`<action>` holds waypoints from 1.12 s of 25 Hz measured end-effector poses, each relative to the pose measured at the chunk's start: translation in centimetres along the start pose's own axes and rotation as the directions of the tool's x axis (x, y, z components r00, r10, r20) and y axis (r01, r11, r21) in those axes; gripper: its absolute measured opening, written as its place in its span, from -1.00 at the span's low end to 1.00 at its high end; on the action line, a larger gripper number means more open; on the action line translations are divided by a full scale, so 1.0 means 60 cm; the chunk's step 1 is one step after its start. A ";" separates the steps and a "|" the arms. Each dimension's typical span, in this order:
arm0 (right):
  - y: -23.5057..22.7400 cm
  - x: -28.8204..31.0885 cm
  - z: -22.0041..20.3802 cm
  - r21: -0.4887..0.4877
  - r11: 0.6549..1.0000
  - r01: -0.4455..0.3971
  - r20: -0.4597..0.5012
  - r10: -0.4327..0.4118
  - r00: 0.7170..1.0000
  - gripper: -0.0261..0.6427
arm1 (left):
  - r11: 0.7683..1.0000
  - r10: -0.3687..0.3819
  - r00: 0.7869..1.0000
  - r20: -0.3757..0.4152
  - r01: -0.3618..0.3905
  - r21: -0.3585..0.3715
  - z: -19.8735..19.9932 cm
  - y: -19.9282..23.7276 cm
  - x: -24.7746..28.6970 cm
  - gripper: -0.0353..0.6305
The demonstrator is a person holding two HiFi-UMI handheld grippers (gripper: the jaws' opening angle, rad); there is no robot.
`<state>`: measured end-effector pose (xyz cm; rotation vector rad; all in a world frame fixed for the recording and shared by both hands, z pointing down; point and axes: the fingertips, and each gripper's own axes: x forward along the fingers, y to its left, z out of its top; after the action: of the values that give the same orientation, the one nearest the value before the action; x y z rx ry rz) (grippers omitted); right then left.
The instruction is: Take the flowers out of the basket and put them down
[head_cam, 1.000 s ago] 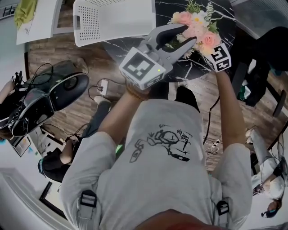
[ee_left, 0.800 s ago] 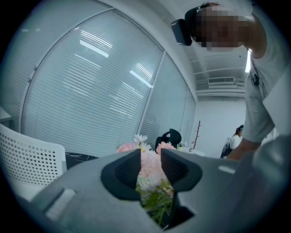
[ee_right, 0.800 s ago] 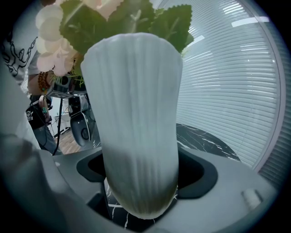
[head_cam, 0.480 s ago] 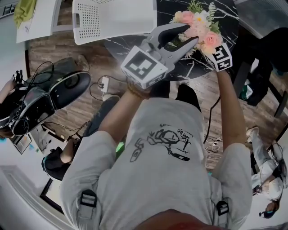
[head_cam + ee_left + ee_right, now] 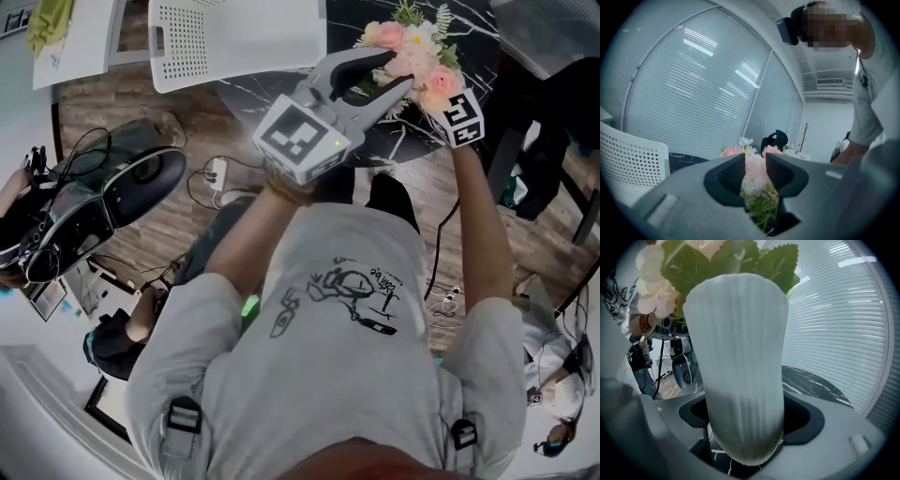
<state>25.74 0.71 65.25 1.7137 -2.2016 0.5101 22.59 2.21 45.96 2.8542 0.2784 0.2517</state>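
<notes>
A bunch of pink and white flowers (image 5: 419,45) with green leaves stands in a white ribbed vase (image 5: 740,357), held up over the black marble table (image 5: 342,23). My right gripper (image 5: 743,416) is shut on the vase's lower body; in the head view only its marker cube (image 5: 460,120) shows, just below the blooms. My left gripper (image 5: 396,72) reaches in from the left, and its jaws close around the flowers (image 5: 754,176), with stems and blossoms filling the gap between the pads. In the right gripper view, leaves and pale petals (image 5: 726,258) spill over the vase's rim.
A white perforated chair (image 5: 234,37) stands at the table's left side. On the wooden floor lie a black scooter-like machine (image 5: 103,202) and a power strip with cables (image 5: 217,176). Other people sit at the left and right edges. Window blinds (image 5: 693,93) are behind the table.
</notes>
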 end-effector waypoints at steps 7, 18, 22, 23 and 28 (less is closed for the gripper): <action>-0.002 0.009 -0.002 0.008 1.000 -0.004 -0.001 0.004 1.000 0.39 | 1.000 -0.005 1.000 -0.005 0.005 -0.008 0.001 0.010 0.000 -0.48; 0.002 0.002 0.010 -0.005 1.000 0.010 0.023 -0.010 1.000 0.44 | 1.000 -0.005 1.000 -0.003 0.005 0.010 0.014 0.008 -0.007 -0.37; 0.012 -0.021 0.022 -0.012 1.000 0.022 0.015 -0.022 1.000 0.46 | 1.000 0.000 1.000 0.000 0.000 0.020 0.022 -0.002 -0.014 -0.37; 0.016 -0.030 0.024 -0.014 1.000 0.023 0.010 -0.023 1.000 0.46 | 1.000 0.003 1.000 0.000 -0.003 0.023 0.025 -0.006 -0.016 -0.36; 0.024 -0.091 0.035 -0.012 0.998 0.058 -0.022 -0.058 0.998 0.39 | 0.999 0.022 1.000 0.014 -0.023 0.040 0.046 -0.024 -0.029 -0.36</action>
<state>25.59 4.76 60.82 1.7518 -2.1288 0.4985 21.24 2.55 42.67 2.8993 0.2521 0.2338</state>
